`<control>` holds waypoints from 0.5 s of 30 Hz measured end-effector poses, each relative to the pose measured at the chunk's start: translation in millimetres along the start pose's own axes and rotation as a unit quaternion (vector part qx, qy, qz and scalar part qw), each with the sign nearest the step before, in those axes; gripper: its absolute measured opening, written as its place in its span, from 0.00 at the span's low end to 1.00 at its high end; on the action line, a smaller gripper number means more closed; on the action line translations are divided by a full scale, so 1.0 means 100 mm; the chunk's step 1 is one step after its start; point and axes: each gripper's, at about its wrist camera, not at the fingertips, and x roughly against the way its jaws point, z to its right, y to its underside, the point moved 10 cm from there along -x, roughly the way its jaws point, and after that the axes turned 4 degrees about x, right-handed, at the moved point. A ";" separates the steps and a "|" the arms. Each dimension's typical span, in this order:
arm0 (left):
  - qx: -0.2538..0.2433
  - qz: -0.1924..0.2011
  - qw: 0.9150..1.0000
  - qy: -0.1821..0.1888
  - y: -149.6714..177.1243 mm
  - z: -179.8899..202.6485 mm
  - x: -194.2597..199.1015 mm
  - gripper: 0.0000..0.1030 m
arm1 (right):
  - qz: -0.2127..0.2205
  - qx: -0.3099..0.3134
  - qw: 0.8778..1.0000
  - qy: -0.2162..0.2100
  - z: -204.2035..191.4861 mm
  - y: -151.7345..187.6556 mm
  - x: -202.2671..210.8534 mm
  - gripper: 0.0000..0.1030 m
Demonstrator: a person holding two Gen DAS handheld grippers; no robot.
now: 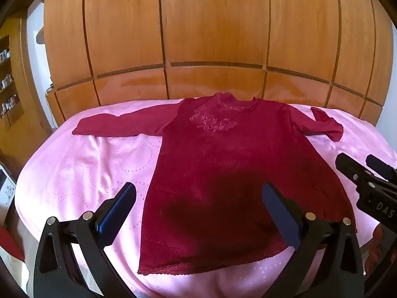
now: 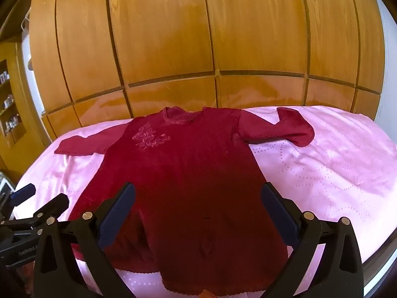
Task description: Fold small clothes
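Grippers spread wide over a dark red top, neither one holding anything

Left gripper (image 1: 198, 213) hangs above the hem of the top (image 1: 223, 168), near its left edge; right gripper (image 2: 198, 213) hangs beside it over the lower right part. Top lies flat, front up, on the pink bedspread (image 2: 335, 164), one sleeve (image 1: 116, 124) straight, the other sleeve (image 2: 285, 129) bent back, wooden wardrobe (image 2: 198, 37) behind

wooden wardrobe (image 1: 213, 24), pink bedspread (image 1: 82, 168), shelves (image 1: 6, 84)
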 end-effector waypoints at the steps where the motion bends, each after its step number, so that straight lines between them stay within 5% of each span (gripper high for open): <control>1: 0.002 -0.004 1.000 -0.003 0.00 -0.01 -0.01 0.98 | 0.004 0.000 1.000 -0.001 0.01 0.04 0.02 0.97; 15: 0.006 -0.019 1.000 -0.010 0.07 -0.07 -0.11 0.98 | 0.009 0.001 1.000 -0.002 0.02 0.03 0.03 0.97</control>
